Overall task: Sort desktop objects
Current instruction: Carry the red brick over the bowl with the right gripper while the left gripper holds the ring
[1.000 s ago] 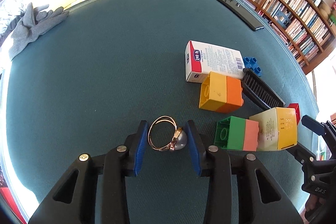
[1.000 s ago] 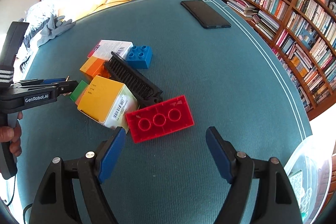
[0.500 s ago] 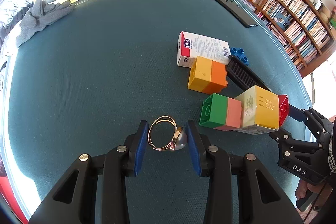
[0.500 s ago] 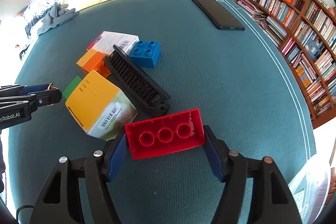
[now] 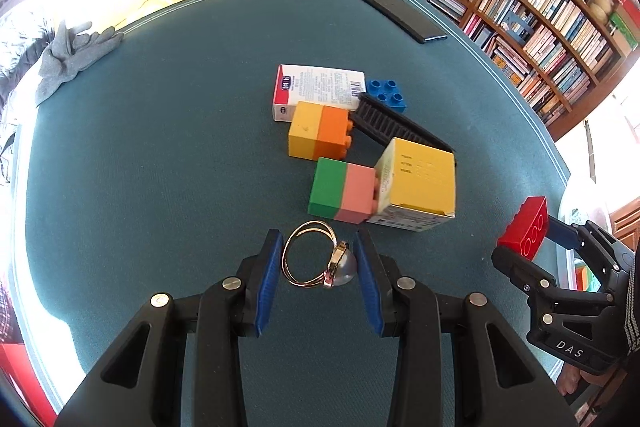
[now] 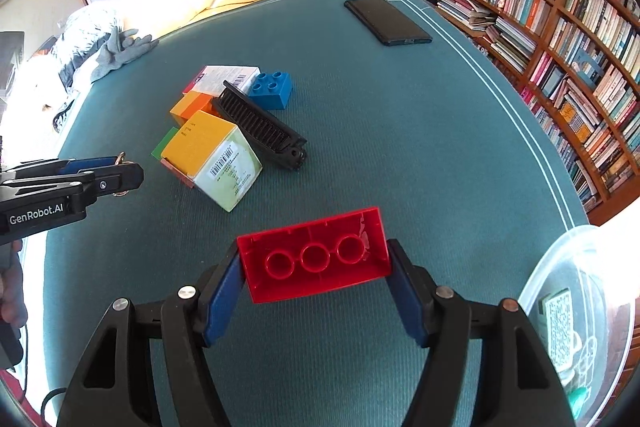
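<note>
The right gripper (image 6: 314, 287) grasps the red building brick (image 6: 314, 254) by its two short ends, hollow side toward the camera, lifted above the green tabletop (image 6: 400, 147). The left gripper (image 5: 318, 267) holds a gold ring with a pearl (image 5: 318, 259) between its blue fingers (image 5: 268, 275); the ring touches both pads, so I judge it is clamped, but only lightly.

The risk on the right side is slipping: the brick is held only at its smooth ends, so a fast swing toward the clear plastic container (image 6: 576, 307) (it stands at the right edge, partly out of view) can turn it out of the fingers. On the left, the thin ring can bend or pop out if the squeeze changes. Also the remaining pile is tight: the yellow carton (image 5: 416, 183) leans on the green and pink brick (image 5: 340, 193) and the black comb (image 6: 262, 127), so a careless pass can push them.
</note>
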Tool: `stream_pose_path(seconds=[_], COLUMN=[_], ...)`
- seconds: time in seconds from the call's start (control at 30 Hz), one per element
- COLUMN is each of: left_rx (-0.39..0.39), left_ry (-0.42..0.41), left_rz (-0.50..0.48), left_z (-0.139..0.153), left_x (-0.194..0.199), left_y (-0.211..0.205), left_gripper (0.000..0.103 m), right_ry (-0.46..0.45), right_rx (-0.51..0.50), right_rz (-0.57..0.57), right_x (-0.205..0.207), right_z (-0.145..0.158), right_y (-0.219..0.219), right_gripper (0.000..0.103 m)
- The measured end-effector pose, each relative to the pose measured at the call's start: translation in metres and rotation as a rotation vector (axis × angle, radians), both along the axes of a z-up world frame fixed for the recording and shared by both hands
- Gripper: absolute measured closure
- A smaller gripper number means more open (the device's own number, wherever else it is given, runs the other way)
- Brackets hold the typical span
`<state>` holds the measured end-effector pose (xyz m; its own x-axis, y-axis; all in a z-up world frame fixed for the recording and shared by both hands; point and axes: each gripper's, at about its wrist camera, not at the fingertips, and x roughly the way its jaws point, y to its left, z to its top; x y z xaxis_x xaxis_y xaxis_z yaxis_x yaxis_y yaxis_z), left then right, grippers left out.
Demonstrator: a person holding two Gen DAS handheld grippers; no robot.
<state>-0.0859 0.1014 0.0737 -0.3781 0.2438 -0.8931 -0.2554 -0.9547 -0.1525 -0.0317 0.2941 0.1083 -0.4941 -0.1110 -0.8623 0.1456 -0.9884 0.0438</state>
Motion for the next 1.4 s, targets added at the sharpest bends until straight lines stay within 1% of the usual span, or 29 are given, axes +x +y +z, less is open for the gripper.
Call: stream_pose_path(seconds=[0.27, 0.47, 0.7, 1.0, 1.23, 1.4], left_rx=[0.007, 0.008, 0.023, 0.047, 0.059, 0.063], left_ry=[0.019, 0.030, 0.038, 0.069, 0.097, 0.119], left_rz=[-0.034, -0.075, -0.144, -0.245, -0.328, -0.374], left_z=[0.015, 0.023, 0.030, 0.044, 0.054, 0.061], left_x=[0.019, 0.036, 0.057, 0.076, 0.087, 0.094], left_y=[0.027, 0.058, 0.098, 0.160, 0.208, 0.234], left_gripper=[0.064, 0.064, 0.064, 0.064, 0.064, 0.064], right_ry=[0.038, 0.067, 0.093, 0.098, 0.115, 0.131], right_rx=[-0.028, -0.041, -0.040, -0.030, -0.024, -0.021], right_rz=[-0.046, -0.095, -0.179, -0.300, -0.370, -0.407], right_x=[0.028, 0.049, 0.074, 0.106, 0.124, 0.133], right_z=[0.018, 0.029, 0.040, 0.042, 0.046, 0.050], right_y=[0.028, 0.056, 0.096, 0.159, 0.194, 0.215], right_gripper=[0.031, 0.031, 0.031, 0.031, 0.031, 0.031])
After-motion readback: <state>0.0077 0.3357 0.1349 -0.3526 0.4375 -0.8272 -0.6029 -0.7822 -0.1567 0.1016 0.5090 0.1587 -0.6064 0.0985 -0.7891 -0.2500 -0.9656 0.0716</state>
